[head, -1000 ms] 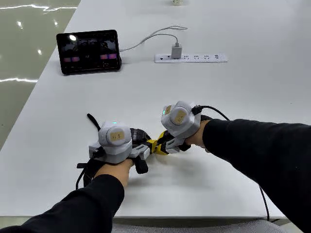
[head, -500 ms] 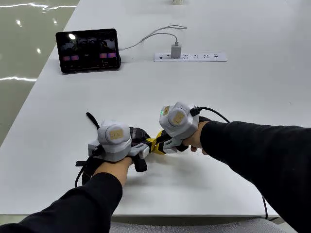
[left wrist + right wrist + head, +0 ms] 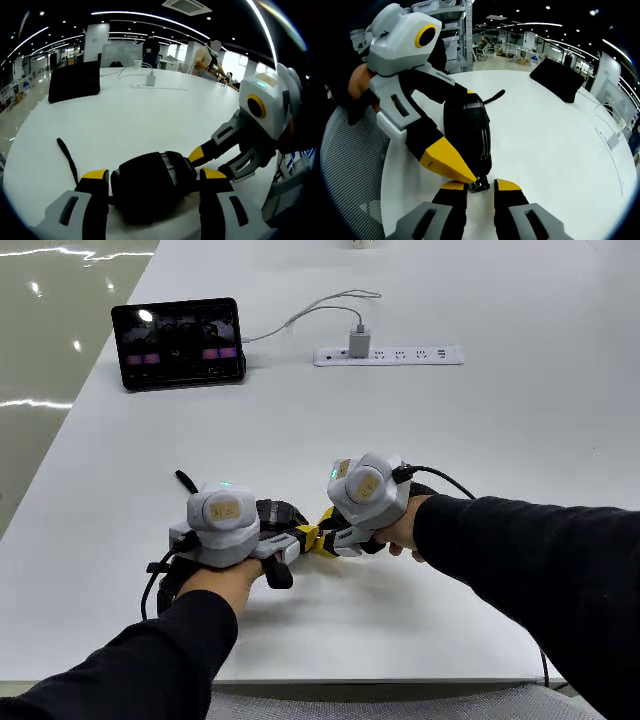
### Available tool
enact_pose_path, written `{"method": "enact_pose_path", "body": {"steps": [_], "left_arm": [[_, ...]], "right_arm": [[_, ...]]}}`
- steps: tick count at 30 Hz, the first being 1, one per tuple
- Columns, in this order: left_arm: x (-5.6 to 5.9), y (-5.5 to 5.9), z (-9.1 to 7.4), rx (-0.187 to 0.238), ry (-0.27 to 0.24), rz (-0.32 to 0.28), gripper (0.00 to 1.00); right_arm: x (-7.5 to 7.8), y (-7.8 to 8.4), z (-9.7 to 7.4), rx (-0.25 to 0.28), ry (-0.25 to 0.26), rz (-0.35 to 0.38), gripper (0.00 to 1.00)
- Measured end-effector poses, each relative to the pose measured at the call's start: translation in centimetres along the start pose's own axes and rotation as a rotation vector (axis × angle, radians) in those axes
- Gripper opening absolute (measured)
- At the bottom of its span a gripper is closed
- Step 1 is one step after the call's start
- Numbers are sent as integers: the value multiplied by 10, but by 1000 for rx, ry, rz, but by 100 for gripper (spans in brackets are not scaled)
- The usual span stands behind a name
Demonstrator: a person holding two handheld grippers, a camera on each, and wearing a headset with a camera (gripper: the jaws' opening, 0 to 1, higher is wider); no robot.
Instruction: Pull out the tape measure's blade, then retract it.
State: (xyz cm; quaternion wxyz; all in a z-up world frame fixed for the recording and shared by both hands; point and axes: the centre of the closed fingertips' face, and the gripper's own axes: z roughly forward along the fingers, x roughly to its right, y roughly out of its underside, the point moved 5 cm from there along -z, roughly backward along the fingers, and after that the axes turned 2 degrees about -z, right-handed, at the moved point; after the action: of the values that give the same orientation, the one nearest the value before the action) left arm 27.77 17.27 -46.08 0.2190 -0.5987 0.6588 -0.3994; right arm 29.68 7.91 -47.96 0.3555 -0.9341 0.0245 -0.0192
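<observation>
The tape measure (image 3: pixel 150 187) lies on the white surface (image 3: pixel 470 440) close in front of me. Its black case is clamped across the sides by my left hand-held gripper (image 3: pixel 154 176), with a yellow pad pressed to either flank. At the mouth of the case sits the small metal hook (image 3: pixel 480 183) of the blade. My right hand-held gripper (image 3: pixel 480 187) has its jaws drawn in narrow on that hook, tips right against the case, so I judge no blade is out yet. To pull well, I should hold the left one firm and low so the case cannot twist. Then I should draw the right one straight away along the blade's line, level with the surface, since a sideways tug could slip the hook from the tips. The wrist strap (image 3: pixel 65 152) trails behind the case, and the tablet (image 3: pixel 180 342) and power strip (image 3: pixel 390 356) stand well apart.
</observation>
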Motion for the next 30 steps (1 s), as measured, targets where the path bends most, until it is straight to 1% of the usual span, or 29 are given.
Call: {"method": "enact_pose_path", "body": {"steps": [4,6,8,11,13,14,15,16,17,18,19,20,22,26,28,30], "left_arm": [[-1,0,-1,-6,27,-26,73],[-1,1,-1,-8,44,-33,76],[0,1,-2,-6,58,-22,83],[0,1,-5,0,78,-10,91],[2,1,-7,-4,98,-16,99],[3,2,-9,-17,107,-20,99],[4,3,-9,-28,133,-8,99],[4,5,-10,-39,145,6,99],[5,6,-12,-37,159,43,99],[6,6,-13,-30,170,66,99],[6,8,-15,-38,176,67,99],[6,10,-16,-56,195,66,99],[4,12,-18,-75,204,72,99],[0,10,-25,-91,223,93,99],[-4,10,-28,-106,243,113,99],[-2,5,-36,-118,258,152,99]], "right_arm": [[1,-3,-7,25,15,27,19],[1,0,-10,22,19,50,20],[-2,3,-13,26,14,63,22],[-2,7,-20,33,35,67,23],[-3,7,-26,53,51,83,24],[-3,8,-29,56,57,83,24],[-3,10,-33,55,71,82,24],[-3,11,-35,54,76,85,24],[-3,13,-39,64,78,94,24],[-4,15,-42,69,82,104,25],[-3,17,-44,71,88,109,26],[-4,20,-48,78,96,123,28],[-5,26,-55,88,109,147,29],[-6,38,-68,93,135,176,32],[-6,47,-76,92,154,190,35],[-7,53,-84,97,165,207,37]]}}
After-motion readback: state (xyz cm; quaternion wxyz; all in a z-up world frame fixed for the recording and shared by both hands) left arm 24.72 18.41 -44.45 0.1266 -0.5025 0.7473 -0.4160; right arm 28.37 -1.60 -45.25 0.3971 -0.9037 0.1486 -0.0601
